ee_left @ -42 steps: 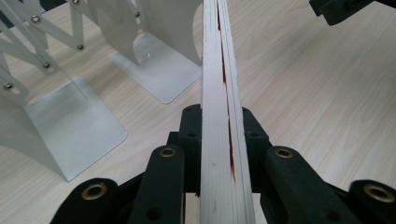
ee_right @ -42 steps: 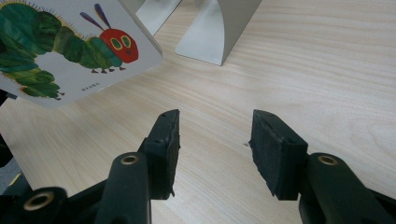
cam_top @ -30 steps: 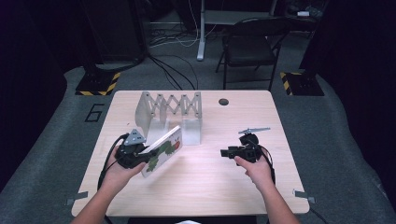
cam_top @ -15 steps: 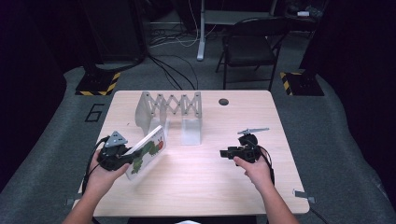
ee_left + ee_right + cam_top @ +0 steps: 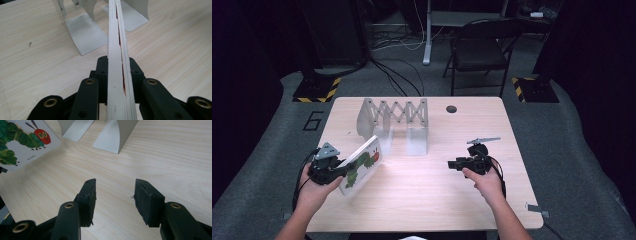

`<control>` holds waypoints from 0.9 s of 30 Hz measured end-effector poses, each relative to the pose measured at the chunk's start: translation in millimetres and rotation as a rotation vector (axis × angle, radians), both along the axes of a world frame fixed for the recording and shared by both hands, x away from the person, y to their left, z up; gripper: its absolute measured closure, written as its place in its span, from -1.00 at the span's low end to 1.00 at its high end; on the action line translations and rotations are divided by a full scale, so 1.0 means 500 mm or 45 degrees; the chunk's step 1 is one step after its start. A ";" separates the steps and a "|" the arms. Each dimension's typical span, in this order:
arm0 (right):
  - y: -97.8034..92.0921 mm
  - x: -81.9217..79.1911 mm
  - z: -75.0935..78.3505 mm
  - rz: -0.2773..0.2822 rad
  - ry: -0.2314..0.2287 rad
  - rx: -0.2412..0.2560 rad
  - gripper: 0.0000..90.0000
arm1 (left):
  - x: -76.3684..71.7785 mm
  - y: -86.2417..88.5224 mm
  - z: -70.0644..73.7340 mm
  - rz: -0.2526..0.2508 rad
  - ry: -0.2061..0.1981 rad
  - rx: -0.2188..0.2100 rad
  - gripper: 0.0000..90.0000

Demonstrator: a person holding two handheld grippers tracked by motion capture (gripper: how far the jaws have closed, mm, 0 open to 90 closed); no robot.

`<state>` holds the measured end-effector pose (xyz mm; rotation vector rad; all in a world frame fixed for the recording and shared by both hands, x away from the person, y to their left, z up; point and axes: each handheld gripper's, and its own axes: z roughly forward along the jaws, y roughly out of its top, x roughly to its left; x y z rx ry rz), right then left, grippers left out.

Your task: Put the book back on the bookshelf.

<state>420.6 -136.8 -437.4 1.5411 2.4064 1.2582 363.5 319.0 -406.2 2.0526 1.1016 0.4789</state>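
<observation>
A thin white board book (image 5: 360,164) with a green caterpillar on its cover stands on edge at the table's front left. My left gripper (image 5: 332,170) is shut on it; in the left gripper view its jaws clamp the page edges (image 5: 117,62). The cover with the red caterpillar head (image 5: 25,138) appears at the top left of the right gripper view. My right gripper (image 5: 455,164) rests low over the table at the right, open, with bare wood between its jaws (image 5: 115,192). A grey expanding metal book rack (image 5: 394,120) stands at the back middle.
The rack's flat base plates (image 5: 85,33) lie on the wood just beyond the book. A small dark round hole (image 5: 451,108) sits in the table near the back edge. A folding chair (image 5: 482,47) and floor cables are beyond the table.
My left gripper has drawn the book left and toward the front edge, away from the rack. The right gripper has stayed put.
</observation>
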 end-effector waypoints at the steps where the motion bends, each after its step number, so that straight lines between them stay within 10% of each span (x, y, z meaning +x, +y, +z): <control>1: 0.000 0.000 0.000 -0.001 -0.001 0.000 0.15 | 0.000 0.001 0.000 0.002 -0.001 -0.001 0.69; 27: -0.008 -0.002 0.000 -0.010 0.001 0.003 0.14 | 0.030 -0.010 0.014 0.098 -0.027 -0.010 0.69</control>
